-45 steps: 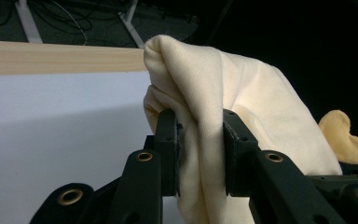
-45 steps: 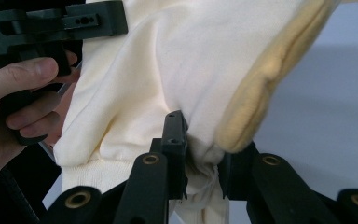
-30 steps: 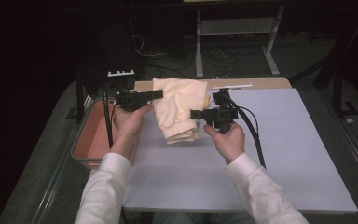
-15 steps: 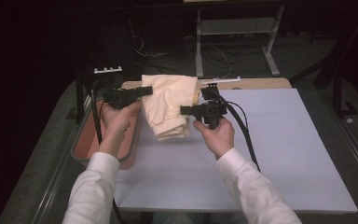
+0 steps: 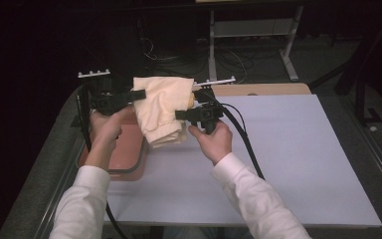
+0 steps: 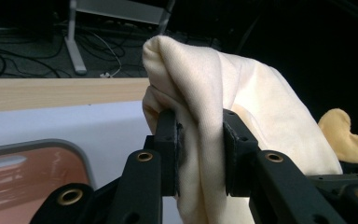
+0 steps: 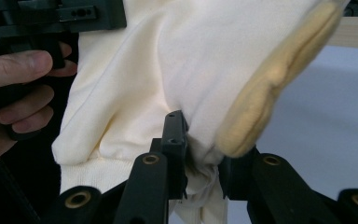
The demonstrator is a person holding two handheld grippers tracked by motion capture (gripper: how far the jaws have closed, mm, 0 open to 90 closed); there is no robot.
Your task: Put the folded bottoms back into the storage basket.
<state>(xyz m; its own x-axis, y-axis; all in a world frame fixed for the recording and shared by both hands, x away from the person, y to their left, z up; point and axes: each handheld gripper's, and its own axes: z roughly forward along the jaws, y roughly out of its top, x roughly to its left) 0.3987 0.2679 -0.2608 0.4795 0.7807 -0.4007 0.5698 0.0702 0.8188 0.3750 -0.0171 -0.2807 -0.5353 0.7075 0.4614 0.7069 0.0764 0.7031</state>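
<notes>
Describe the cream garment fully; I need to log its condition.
The cream garment looks like soft knit cotton, folded in layers, with a ribbed hem and a yellower fleecy part at one edge. It hangs lifted off the white table, partly above the reddish tray, pinched by the left gripper and the right gripper, whose jaws clamp its folds.

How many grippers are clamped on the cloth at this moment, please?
2: the left gripper pinches the cloth at its left edge, above the tray; the right gripper pinches its right side.

Cream garment, black tools, reddish tray.
</notes>
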